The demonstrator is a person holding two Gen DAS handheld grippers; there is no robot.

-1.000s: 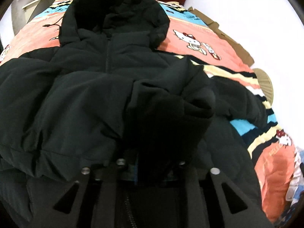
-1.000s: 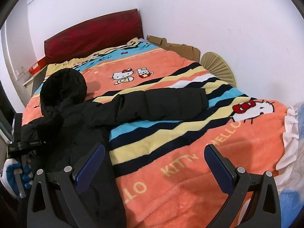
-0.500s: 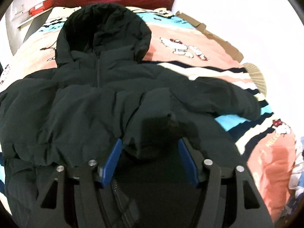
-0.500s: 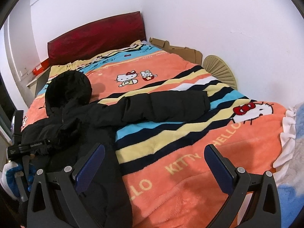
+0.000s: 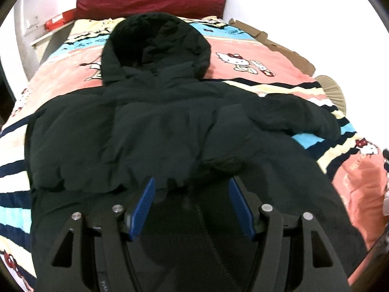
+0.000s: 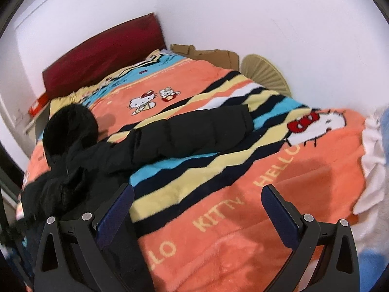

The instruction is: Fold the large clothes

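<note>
A black hooded puffer jacket [image 5: 145,126] lies front up on the bed, hood [image 5: 158,43] toward the headboard. One sleeve [image 5: 218,146] is folded across its chest. The other sleeve [image 5: 299,119] stretches out sideways over the blanket, and it shows in the right wrist view as the long black sleeve [image 6: 194,131]. My left gripper [image 5: 192,182] hovers open just above the jacket's lower front, nothing between its blue pads [image 5: 143,202]. My right gripper [image 6: 198,189] stands wide open over the orange blanket, to the right of the jacket body [image 6: 80,170], holding nothing.
An orange striped cartoon blanket [image 6: 243,219] covers the bed. A dark red headboard [image 6: 104,56] stands at the far end, with flattened cardboard [image 6: 206,54] and a straw fan [image 6: 265,70] against the white wall. White and blue cloth [image 6: 372,160] lies at the right edge.
My left gripper let go of the folded sleeve's cuff, opened, and drew back and up from the jacket. My right gripper shifted a little over the blanket, still open.
</note>
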